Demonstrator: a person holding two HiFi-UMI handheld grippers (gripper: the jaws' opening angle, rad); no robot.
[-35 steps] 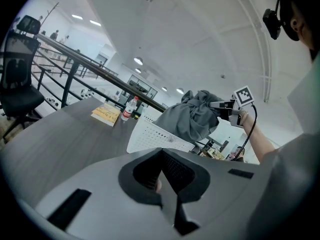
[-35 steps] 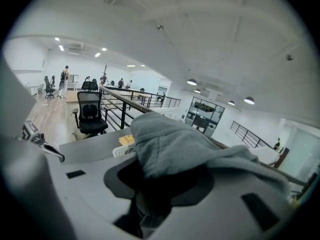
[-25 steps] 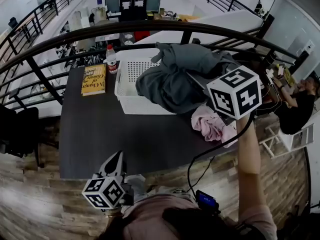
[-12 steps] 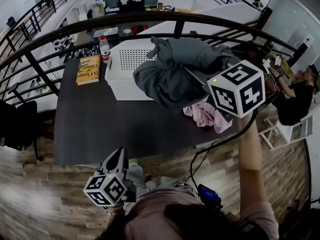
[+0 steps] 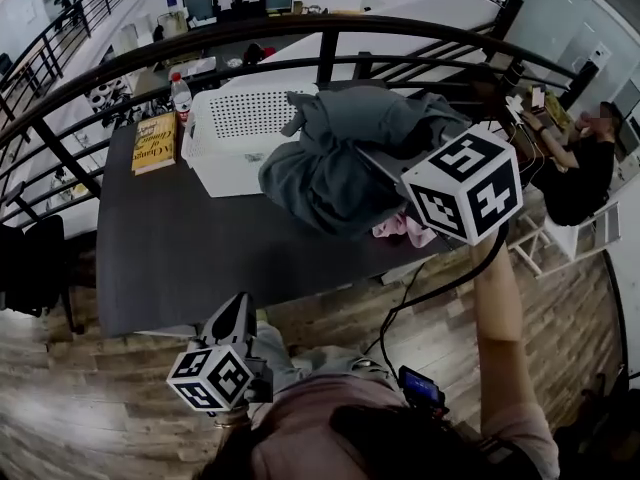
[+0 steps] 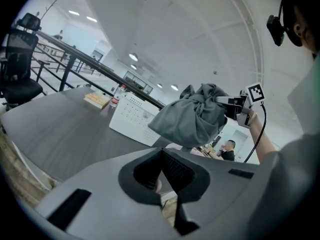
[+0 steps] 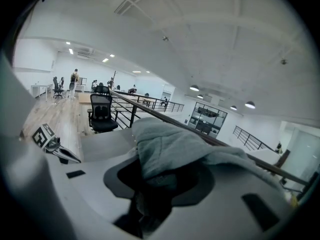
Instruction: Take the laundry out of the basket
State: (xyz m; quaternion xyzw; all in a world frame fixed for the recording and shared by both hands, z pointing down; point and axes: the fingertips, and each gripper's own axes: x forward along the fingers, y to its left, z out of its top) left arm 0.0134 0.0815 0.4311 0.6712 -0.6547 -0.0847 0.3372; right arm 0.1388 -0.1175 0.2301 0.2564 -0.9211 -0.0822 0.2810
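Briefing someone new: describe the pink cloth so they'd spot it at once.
On the dark table, find the white perforated laundry basket at the far side. Right of it, by the table's near right edge, lies a crumpled pink cloth, partly hidden behind the right gripper. It is the only pink item; the grey garment beside it hangs from that gripper.

1. A yellow-covered book [image 5: 153, 142] lies on the desk [image 5: 180, 258] at the upper left of the head view. Its large dark title runs sideways; one word looks like "Change", and the rest is too small to read.
2. Just beside the book stands a bottle [image 5: 181, 96] with a red label, whose print cannot be read.
3. The larger marker cube [image 5: 462, 185] and the smaller marker cube [image 5: 210, 376] carry black-and-white square code patterns, with no letters or numbers.
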